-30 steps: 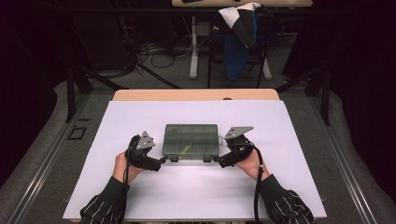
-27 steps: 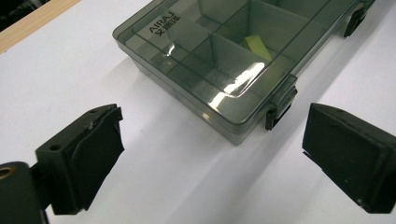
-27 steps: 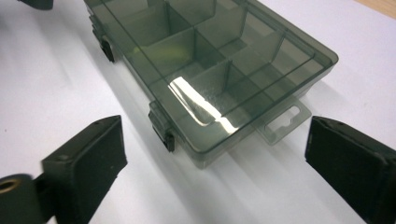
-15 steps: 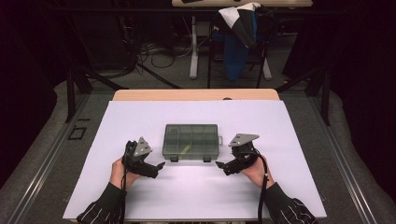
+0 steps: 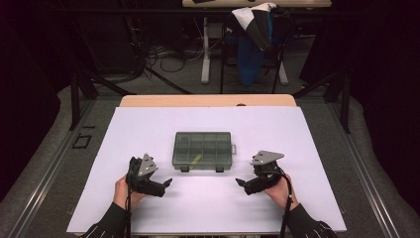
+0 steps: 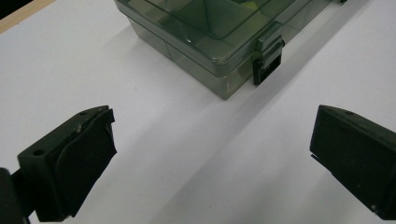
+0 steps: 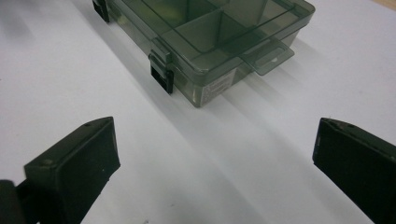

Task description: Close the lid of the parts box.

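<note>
Both grippers stand wide open, nothing between the jaws.

Left gripper (image 5: pixel 167 183): held low over the white table (image 5: pixel 148 124), near-left of the box (image 5: pixel 203 148). Tips point right, toward the middle of the table. In the left gripper view (image 6: pixel 212 149) the two black jaws sit far apart at the picture's lower corners, with bare table between them. Its jaws have just been opening to full width; no thing lies between them. The pads touch nothing. The box's near-left corner and one black latch (image 6: pixel 267 63) show ahead of the jaws, apart from them.

Right gripper (image 5: pixel 239 182): mirror posture, near-right of the box, tips pointing left. In the right gripper view (image 7: pixel 215 154) the jaws are equally wide, bare table between. These jaws too have just been opening; nothing between them. The box's near-right corner, a black latch (image 7: pixel 161 74) and a clear tab (image 7: pixel 268 58) on its end wall lie ahead, not touched.

Box: smoky clear plastic, with inner compartments, lid shut and both latches down. It lies flat at the table's middle, long side facing the person. Something small and yellow-green (image 5: pixel 196 158) sits in a near compartment; what it is I cannot tell.

Each gripper stands clear of the box, with a strip of bare table between tips and box.
</note>
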A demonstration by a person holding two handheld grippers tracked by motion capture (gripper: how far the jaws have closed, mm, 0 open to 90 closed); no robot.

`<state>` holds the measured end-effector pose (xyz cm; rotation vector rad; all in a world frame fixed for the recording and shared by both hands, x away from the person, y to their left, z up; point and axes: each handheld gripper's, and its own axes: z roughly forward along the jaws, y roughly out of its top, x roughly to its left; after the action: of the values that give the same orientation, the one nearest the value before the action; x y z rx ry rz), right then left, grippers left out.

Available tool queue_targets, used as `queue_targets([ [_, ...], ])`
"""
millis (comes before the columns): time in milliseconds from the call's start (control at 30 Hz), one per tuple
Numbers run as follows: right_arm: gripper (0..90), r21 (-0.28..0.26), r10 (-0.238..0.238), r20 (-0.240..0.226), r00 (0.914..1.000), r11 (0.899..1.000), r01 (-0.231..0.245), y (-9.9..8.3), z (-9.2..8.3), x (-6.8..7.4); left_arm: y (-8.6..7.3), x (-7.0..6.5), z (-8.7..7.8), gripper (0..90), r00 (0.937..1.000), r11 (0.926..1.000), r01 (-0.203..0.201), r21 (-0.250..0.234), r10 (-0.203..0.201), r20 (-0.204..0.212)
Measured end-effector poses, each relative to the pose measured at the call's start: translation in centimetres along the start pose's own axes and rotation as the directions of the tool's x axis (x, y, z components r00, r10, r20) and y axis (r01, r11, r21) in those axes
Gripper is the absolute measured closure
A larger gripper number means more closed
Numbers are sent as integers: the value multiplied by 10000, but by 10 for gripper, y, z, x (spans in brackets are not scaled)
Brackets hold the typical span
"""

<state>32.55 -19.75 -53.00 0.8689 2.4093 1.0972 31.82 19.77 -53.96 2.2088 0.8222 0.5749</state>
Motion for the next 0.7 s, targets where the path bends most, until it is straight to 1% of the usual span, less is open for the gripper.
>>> queue_targets([
  [33,0,-119,28,86,10000,9999,-27,-2,-1,1,-1,0,-1,0,10000,10000,49,-7,-49,-11],
  [67,0,-190,16,53,10000,9998,-15,-3,-2,2,-2,-1,-2,0,10000,10000,35,-19,-35,-2],
  [133,0,-247,-24,138,9999,9997,28,-6,-5,3,-5,-2,-3,0,10000,10000,45,-54,-45,-27],
  [167,0,-235,23,114,9999,9997,-20,-8,-6,4,-6,-3,-4,0,10000,9999,58,-121,-58,-32],
  [233,0,-189,-12,178,9998,9998,16,-11,-7,4,-7,-4,-5,0,10000,10000,-47,-78,47,-16],
  [333,0,-160,-65,236,9997,9998,68,-16,-8,5,-11,-5,-5,0,9999,10000,15,-24,-15,106],
  [467,0,-102,-98,226,9997,9999,100,-21,-10,7,-15,-8,-8,0,10000,10000,23,-57,-23,83],
  [533,0,-156,-66,280,9996,9999,70,-22,-12,7,-17,-8,-9,0,10000,10000,16,-73,-16,35],
  [567,0,-170,-85,327,9994,9998,91,-23,-13,7,-19,-9,-9,0,10000,9999,80,-131,-79,40],
  [700,0,-254,68,409,9991,9997,-58,-27,-15,6,-24,-10,-10,0,9999,9998,157,-117,-157,71],
])
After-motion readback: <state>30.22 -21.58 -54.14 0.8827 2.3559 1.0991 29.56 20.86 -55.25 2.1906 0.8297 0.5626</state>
